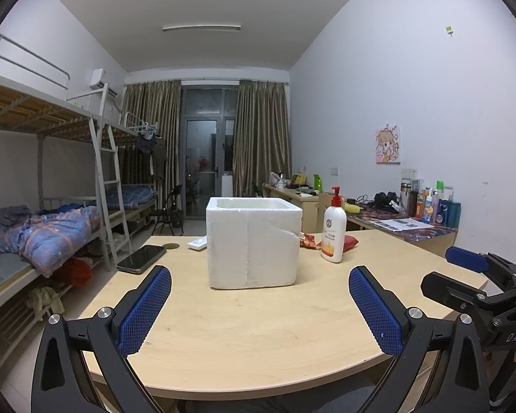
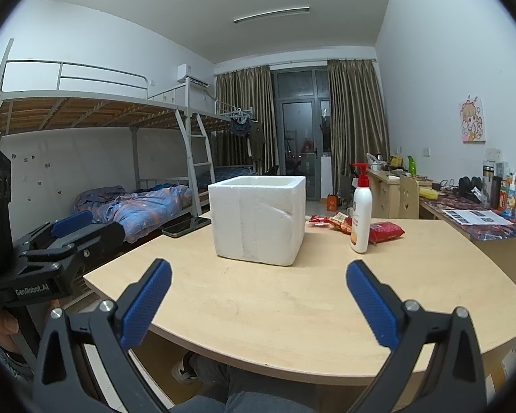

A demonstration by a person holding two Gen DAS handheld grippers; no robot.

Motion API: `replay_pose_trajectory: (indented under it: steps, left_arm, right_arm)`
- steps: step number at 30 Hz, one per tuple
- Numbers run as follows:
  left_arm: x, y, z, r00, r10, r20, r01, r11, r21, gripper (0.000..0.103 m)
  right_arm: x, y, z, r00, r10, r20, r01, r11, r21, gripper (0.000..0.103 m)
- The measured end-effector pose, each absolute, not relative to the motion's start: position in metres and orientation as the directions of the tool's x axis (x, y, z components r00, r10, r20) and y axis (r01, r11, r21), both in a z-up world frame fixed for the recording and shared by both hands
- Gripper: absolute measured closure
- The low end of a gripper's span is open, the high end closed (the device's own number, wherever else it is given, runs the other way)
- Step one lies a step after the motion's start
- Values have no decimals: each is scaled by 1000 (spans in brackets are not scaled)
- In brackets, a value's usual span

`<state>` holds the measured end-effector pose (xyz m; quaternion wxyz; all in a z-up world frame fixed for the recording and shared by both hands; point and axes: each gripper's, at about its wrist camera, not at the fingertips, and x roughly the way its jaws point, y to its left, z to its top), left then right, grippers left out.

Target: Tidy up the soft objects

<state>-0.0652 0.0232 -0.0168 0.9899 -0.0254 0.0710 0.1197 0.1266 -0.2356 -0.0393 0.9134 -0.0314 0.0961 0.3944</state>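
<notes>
Both grippers are being held low over the near edge of the pale wooden counter (image 1: 258,327), side by side and aimed at the open-topped white foam box (image 1: 253,242), which suggests a start pose with nothing yet picked up. The left gripper (image 1: 259,304) is being shown with its 2 blue-padded fingers (image 1: 146,309) spread wide apart and empty; the right gripper (image 2: 258,301) is likewise being held with its fingers (image 2: 148,304) wide apart and nothing between them.

The foam box is standing upright mid-counter, probably as the container for the soft things. The soft red snack packets (image 2: 385,231) are lying behind and to the right of the box, partly hidden by the upright white pump bottle with a red cap (image 2: 361,211), which is standing just in front of them. The packets are sitting well apart from both pairs of fingers, on the right gripper's side. A dark phone (image 1: 141,258) is lying to the box's left.
</notes>
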Motion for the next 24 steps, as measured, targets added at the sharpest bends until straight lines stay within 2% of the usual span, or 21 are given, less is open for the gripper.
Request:
replay_pose_trajectory:
  steps: [24]
  left_arm:
    - [-65, 24, -19, 962, 233, -145, -240, 970, -31, 0]
  right_arm:
    - [127, -235, -40, 670, 714, -202, -726, 687, 21, 0]
